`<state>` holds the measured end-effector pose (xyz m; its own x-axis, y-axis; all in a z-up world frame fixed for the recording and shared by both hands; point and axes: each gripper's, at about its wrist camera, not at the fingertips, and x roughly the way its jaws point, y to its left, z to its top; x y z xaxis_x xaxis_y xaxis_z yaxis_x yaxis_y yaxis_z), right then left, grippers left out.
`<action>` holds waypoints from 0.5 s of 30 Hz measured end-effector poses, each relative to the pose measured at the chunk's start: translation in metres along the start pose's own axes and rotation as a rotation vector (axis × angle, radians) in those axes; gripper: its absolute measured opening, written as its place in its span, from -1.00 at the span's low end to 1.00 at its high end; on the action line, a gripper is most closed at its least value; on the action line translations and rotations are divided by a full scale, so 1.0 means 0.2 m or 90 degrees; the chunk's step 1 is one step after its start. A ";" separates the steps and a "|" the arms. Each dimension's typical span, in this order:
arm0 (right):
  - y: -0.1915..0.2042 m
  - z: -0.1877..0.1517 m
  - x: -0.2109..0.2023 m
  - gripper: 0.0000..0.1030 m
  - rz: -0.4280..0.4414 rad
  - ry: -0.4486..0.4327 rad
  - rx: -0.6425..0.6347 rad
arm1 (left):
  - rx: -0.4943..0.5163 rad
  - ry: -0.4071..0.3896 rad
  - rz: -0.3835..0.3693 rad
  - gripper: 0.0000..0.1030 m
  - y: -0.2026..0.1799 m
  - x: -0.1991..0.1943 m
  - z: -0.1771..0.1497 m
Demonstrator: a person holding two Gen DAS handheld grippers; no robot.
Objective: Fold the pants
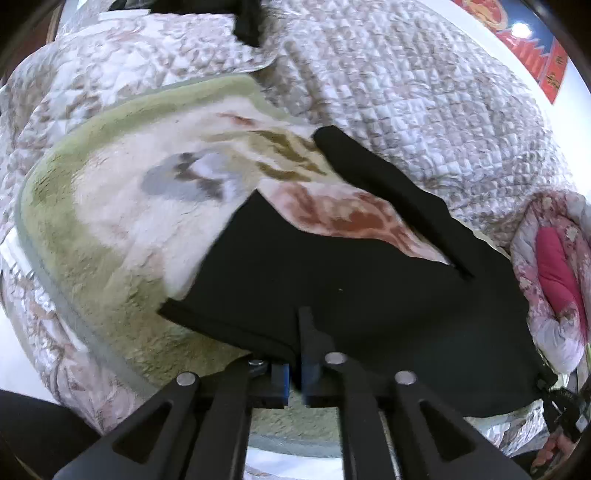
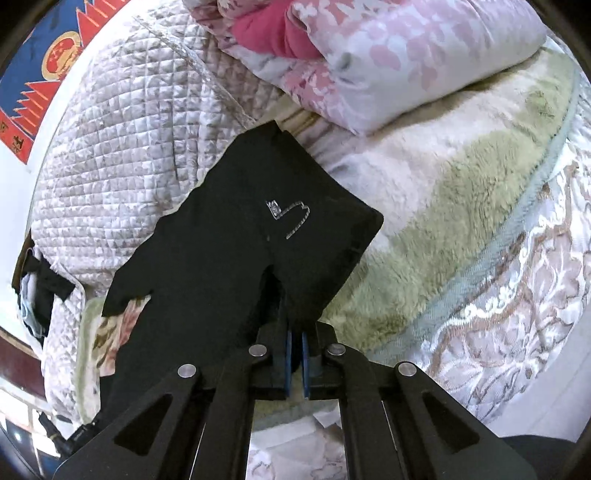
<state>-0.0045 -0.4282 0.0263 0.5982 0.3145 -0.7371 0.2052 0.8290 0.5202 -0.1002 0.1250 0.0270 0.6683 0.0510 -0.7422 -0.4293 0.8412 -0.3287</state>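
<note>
The black pants (image 1: pixel 369 280) lie on a fuzzy green and floral blanket (image 1: pixel 110 206) on the bed. My left gripper (image 1: pixel 296 332) is shut on the near edge of the pants, with cloth pinched between its blue pads. In the right wrist view the pants (image 2: pixel 236 236) stretch away, with a small silver logo (image 2: pixel 291 218) on them. My right gripper (image 2: pixel 295 325) is shut on the pants' near edge. The two legs spread apart in the left wrist view, one leg (image 1: pixel 388 184) reaching far over the blanket.
A quilted grey-white bedspread (image 1: pixel 406 85) covers the bed beyond. A pink floral duvet (image 2: pixel 388 55) is bundled at the blanket's far side. A dark garment (image 1: pixel 247 22) lies at the far edge. A red and blue poster (image 2: pixel 44 66) hangs on the wall.
</note>
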 end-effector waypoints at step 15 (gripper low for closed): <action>0.32 0.07 -0.05 -0.41 -0.067 -0.068 -0.200 | 0.105 -0.013 -0.072 -0.20 -0.30 0.03 0.09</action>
<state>0.0140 -0.3850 0.0732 0.6675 0.1827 -0.7218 0.0322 0.9614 0.2732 -0.0580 0.0845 0.0528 0.7189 -0.0393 -0.6940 -0.2471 0.9187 -0.3081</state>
